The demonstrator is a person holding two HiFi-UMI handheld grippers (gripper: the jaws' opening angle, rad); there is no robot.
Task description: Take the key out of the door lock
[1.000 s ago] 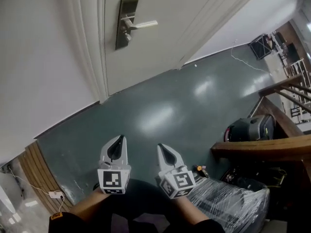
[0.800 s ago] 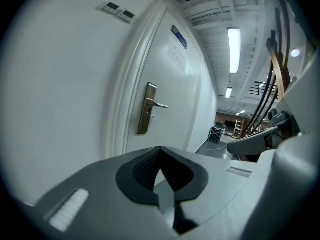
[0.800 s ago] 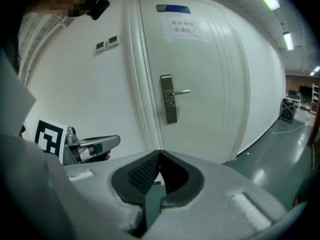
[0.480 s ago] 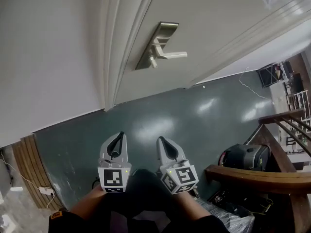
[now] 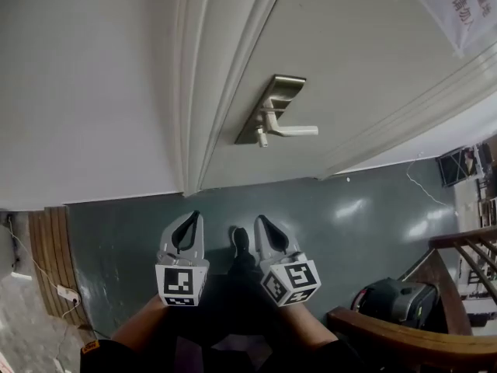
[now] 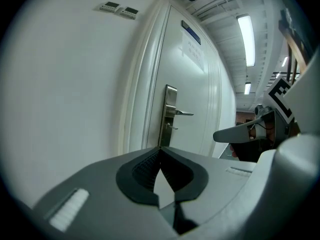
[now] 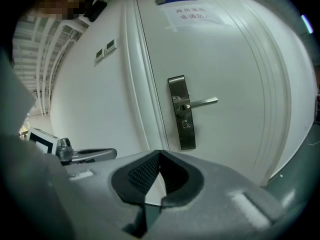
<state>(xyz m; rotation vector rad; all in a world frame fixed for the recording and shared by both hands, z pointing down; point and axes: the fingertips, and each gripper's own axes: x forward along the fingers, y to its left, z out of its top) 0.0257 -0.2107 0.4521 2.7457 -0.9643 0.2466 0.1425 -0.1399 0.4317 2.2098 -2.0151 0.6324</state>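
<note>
A brushed-metal lock plate [image 5: 272, 107] with a lever handle [image 5: 299, 130] is on the white door. A small key [image 5: 262, 139] sticks out of the plate below the lever. The right gripper view shows the key [image 7: 186, 124] under the handle [image 7: 200, 103], and the left gripper view shows it [image 6: 171, 128] from the side. My left gripper [image 5: 192, 217] and right gripper [image 5: 261, 222] are held side by side low in the head view, well short of the door. Both are shut with nothing in them. The jaw tips touch in the left gripper [image 6: 160, 149] and the right gripper [image 7: 160, 153] views.
The white door frame [image 5: 206, 92] and wall stand to the left of the lock. A paper notice [image 5: 458, 6] hangs on the door. A black bag [image 5: 392, 305] and a wooden rail [image 5: 404, 339] are at lower right. A power strip [image 5: 66, 294] lies by the wood panel at lower left.
The head view has swung up and closer to the door, so the lock plate now sits lower and larger in frame. Both grippers have stayed shut, side by side.
</note>
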